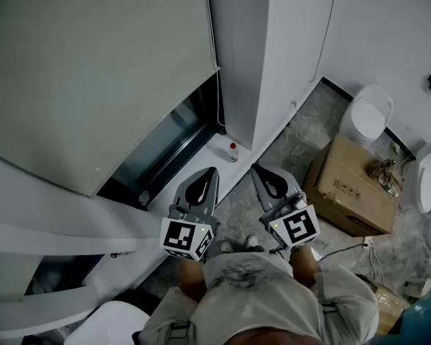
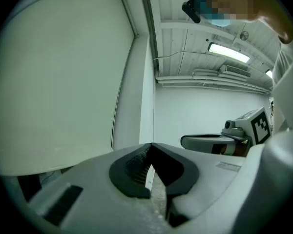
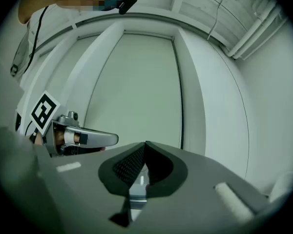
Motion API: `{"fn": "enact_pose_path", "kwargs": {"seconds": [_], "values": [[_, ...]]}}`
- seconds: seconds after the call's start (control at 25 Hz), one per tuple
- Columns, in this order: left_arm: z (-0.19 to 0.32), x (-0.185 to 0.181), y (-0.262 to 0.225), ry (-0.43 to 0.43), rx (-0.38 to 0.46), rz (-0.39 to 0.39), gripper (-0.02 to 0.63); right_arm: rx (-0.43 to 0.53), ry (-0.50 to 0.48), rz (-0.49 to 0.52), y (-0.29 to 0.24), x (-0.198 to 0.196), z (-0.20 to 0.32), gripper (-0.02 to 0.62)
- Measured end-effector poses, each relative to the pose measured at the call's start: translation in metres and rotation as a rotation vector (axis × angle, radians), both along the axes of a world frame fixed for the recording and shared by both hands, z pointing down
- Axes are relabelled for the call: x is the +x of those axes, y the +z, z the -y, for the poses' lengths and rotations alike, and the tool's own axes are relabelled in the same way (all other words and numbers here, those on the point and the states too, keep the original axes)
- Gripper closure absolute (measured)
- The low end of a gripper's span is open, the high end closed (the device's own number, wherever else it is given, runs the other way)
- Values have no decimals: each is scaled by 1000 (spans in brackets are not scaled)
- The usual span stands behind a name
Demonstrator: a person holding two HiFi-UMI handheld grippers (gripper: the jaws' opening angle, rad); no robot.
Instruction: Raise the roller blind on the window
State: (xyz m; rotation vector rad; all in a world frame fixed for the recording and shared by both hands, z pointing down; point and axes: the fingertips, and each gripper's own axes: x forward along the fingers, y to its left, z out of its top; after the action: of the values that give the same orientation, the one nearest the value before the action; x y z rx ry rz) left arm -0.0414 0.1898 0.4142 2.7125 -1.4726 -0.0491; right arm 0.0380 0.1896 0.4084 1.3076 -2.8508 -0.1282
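With my left gripper (image 1: 210,175) and right gripper (image 1: 259,173) empty, fingers pressed together, I'd pinch the thin, probably slippery cord (image 1: 219,103) beside the light, pale grey fabric roller blind (image 1: 93,63).

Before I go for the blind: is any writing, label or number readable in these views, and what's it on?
Nothing can be read.
Cardboard box: dark print on its side, too small to read.
Left gripper: pale label on its body, blurred.
Marker cubes: black-and-white square patterns, no words.
Small bottle with a red cap: no legible label.
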Motion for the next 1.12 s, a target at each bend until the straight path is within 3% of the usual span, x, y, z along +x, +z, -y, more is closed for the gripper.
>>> {"fn": "enact_pose_path", "kwargs": {"seconds": [0.16, 0.56, 1.12], "values": [[-1, 2, 1, 6, 1, 5, 603, 49, 2, 27, -8, 0, 1, 586], [-4, 9, 2, 8, -6, -5, 603, 2, 15, 30, 0, 10, -5, 584], [10, 30, 3, -78, -10, 2, 603, 33, -54, 40, -5, 26, 16, 584]]}}
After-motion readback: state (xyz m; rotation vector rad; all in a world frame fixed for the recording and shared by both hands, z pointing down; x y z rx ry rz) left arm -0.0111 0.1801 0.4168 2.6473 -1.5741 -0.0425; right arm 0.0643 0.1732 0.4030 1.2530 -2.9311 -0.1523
